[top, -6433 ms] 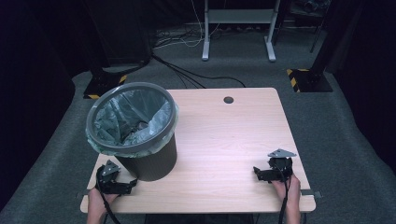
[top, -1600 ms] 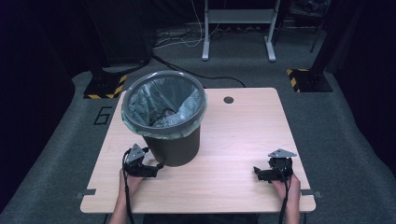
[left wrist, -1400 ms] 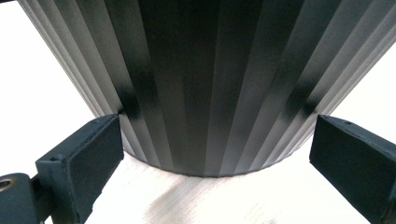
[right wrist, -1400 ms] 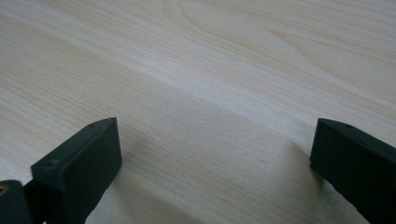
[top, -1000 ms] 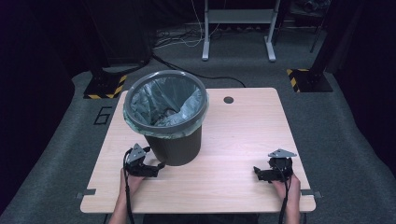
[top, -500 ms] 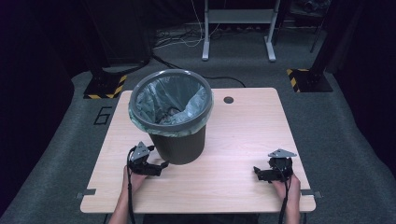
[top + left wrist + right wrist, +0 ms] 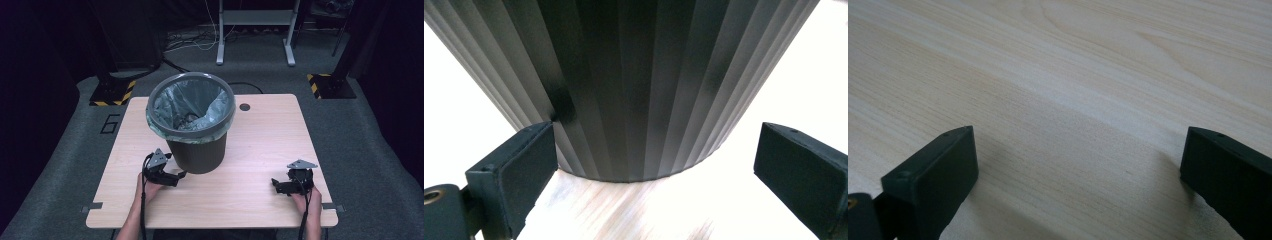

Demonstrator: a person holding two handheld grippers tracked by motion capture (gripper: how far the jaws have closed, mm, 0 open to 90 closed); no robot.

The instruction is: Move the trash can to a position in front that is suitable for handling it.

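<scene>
Left gripper point(image 7: 176, 176) low on the table, jaws spread wide, nothing clamped between them. Tips aimed at the foot of the dark grey ribbed plastic waste bin point(image 7: 196, 150), directly ahead and a little to the right. In the left gripper view, ribbed bin wall point(image 7: 639, 85) bulging between the two black pads point(image 7: 531, 165): the left pad at or nearly against the ribs, the right pad well off to the side; actual contact on the left hard to judge.

Bin upright, long axis vertical, wider at the rim than at the base, lined with a translucent grey-green bag point(image 7: 190, 107) folded over the rim. Position: left of centre on the pale wood-grain tabletop point(image 7: 260, 150), nearer the person's edge than the far edge, a small round cable hole point(image 7: 244, 107) just beyond it to the right.

Right gripper point(image 7: 278, 186) near the front right corner, also spread open, holding nothing, bare wood point(image 7: 1063, 100) between its pads, well apart from the bin.

Deciding relation for a coming move: bin straight in front of the left gripper's open mouth, base wider than any comfortable pinch, so a push along the table toward the centre looks more likely than a grasp. Left hand clearly the nearer one. Risk, as a judgement: a low push fine, a high one liable to tip so tall a thing.
</scene>
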